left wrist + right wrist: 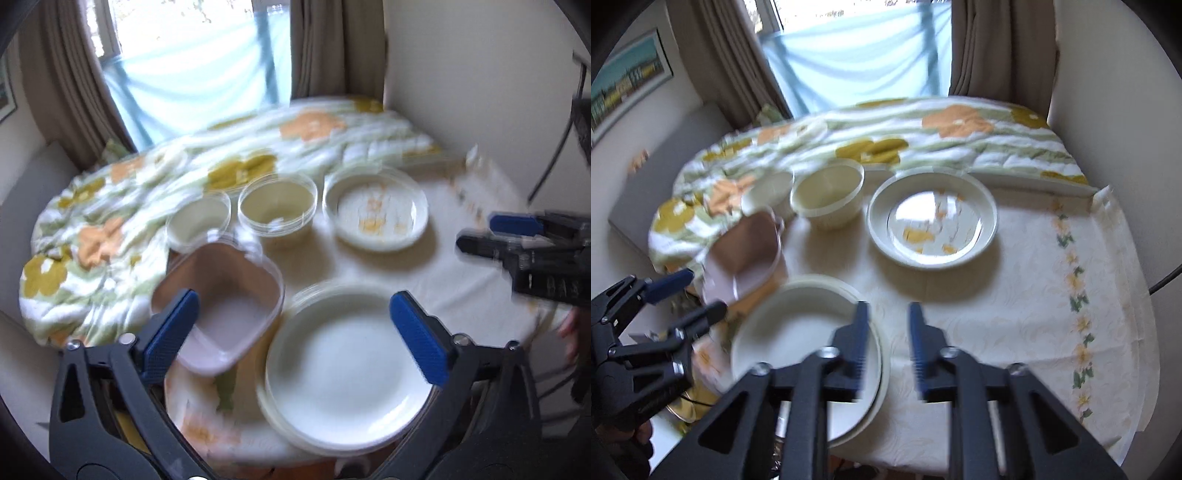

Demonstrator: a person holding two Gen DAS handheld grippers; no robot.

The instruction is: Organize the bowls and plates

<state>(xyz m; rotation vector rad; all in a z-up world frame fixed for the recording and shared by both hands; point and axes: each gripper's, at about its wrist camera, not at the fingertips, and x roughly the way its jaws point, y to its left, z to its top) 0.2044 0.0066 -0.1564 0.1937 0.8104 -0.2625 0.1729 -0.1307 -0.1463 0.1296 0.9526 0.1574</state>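
A stack of white plates (pixel 343 373) (pixel 801 339) lies at the table's near edge. My left gripper (pixel 295 332) is open wide above it, with its left finger by a square pink container (pixel 221 302) (pixel 746 247). Behind stand a small white bowl (pixel 197 221) (pixel 768 192), a cream bowl (pixel 277 206) (pixel 827 195) and a wide shallow dish with orange marks (pixel 376 210) (pixel 932 218). My right gripper (pixel 886 343) is partly open and empty, hovering at the plate stack's right rim; it shows at the right in the left wrist view (pixel 480 232).
A round table carries a pale tablecloth (pixel 1034 295) with a flower border. A bunched flowered blanket (pixel 110 221) (pixel 923 136) covers its far and left parts. Curtains and a window stand behind, with a wall to the right.
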